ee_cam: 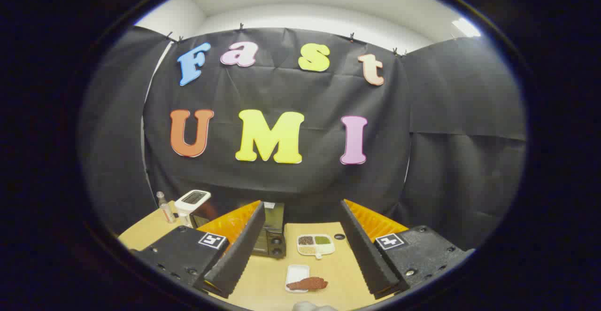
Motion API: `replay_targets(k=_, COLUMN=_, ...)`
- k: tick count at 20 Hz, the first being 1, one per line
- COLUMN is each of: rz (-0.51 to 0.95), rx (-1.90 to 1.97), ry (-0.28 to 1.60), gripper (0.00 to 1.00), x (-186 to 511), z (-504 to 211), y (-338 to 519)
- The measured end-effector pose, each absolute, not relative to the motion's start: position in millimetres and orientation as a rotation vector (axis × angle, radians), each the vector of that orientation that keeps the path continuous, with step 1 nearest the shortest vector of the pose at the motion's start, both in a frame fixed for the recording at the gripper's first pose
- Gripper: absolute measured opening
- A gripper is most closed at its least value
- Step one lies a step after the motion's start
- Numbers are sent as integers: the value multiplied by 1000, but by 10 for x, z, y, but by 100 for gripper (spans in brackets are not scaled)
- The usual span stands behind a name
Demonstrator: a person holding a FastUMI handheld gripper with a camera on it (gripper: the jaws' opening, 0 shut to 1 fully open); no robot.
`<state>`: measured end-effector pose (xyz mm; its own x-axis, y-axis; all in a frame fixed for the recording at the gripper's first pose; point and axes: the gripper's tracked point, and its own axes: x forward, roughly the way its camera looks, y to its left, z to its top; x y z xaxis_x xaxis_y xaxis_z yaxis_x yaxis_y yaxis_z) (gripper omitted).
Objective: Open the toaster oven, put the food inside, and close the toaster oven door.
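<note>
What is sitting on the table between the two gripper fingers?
In the gripper view, the open gripper frames a small white plate carrying brown food, with a divided dish beyond.

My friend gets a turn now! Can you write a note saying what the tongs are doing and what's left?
Tongs: open, holding nothing, above the table.
Toaster oven: at the back of the table, partly behind one finger; its door looks shut.
Food: brownish piece on a small white tray, between the fingers.
Divided dish: beside the oven.
Done: nothing yet.
Left: open door, put food inside, close door.
</note>
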<state>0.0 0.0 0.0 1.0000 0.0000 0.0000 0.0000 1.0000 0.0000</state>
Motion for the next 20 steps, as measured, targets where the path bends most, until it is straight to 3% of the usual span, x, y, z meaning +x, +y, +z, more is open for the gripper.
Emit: replay_targets(k=20, rz=3, rx=22, ry=18, gripper=100, x=263, z=-72, y=354)
